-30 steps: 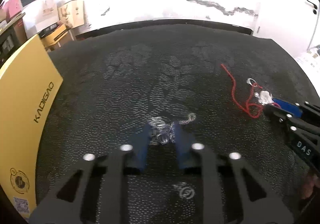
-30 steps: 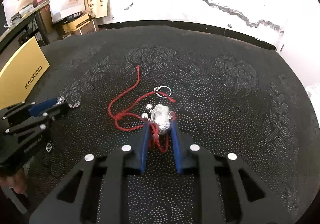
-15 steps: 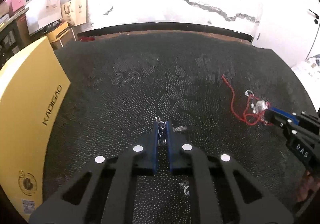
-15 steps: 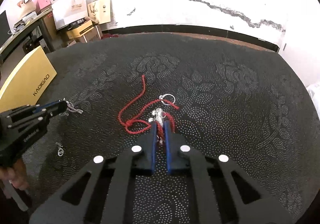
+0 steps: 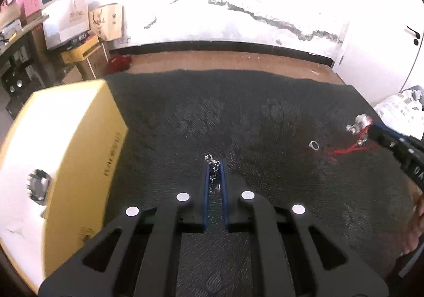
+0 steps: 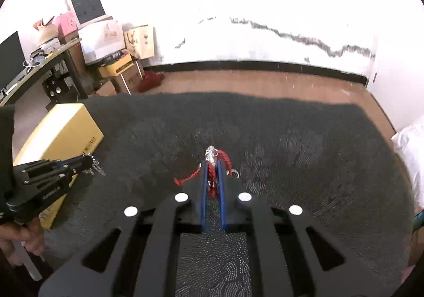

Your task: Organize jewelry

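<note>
I am viewing a dark patterned cloth (image 5: 265, 116) that is covering the work surface; motion blur is washing out most of its dotted pattern in both views. At its left edge a yellow box (image 5: 79, 143) is lying open, its white interior overexposed; a small round silvery item (image 5: 39, 187) inside it is too blurred for me to identify, and the lettering on the box side is not legible. In my left wrist view, the left gripper (image 5: 215, 168) is pinching a silver chain piece (image 5: 212, 164) between its blue pads, jaws pressed together on it. The chain is bunched, so I cannot make out its form; its long axis is running along the fingers, one small loop pointing forward past the tips, and it is hanging clear above the cloth. In my right wrist view, the right gripper (image 6: 211, 168) is likewise clamping a red braided cord bracelet (image 6: 212, 177) with a silver charm (image 6: 210, 153). The charm is pointing forward beyond the tips; the cord is running back between the pads, one end trailing left, and a small ring (image 6: 234, 173) is dangling at the right. The pads are hiding the middle of the cord.
</note>
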`<move>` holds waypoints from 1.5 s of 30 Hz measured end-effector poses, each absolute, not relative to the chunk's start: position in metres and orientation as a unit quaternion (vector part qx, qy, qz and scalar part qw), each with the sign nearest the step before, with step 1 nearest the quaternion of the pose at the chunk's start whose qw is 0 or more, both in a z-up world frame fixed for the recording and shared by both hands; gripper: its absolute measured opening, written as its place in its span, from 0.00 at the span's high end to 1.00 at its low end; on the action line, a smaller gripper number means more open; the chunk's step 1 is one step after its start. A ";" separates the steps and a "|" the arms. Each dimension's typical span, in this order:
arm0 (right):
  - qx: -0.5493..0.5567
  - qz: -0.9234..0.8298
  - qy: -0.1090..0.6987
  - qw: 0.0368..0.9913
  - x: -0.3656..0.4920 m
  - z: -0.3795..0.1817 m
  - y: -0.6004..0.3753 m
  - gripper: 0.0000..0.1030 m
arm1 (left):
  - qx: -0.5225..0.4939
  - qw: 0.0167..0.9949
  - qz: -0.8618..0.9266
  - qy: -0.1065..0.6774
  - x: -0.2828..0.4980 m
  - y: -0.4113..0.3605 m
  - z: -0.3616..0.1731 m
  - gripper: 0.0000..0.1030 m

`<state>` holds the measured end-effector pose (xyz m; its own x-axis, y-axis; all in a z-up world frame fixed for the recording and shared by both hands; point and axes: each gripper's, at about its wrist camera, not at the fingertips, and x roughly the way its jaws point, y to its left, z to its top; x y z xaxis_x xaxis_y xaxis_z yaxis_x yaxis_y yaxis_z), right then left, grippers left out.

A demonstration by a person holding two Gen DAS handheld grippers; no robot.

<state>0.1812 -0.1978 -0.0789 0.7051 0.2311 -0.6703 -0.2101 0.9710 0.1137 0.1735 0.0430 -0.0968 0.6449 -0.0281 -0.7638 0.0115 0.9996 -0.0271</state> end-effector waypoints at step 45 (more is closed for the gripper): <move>-0.080 0.306 0.399 0.860 0.169 -0.032 0.206 0.92 | -0.064 0.876 0.177 0.444 0.084 0.362 -0.047 0.93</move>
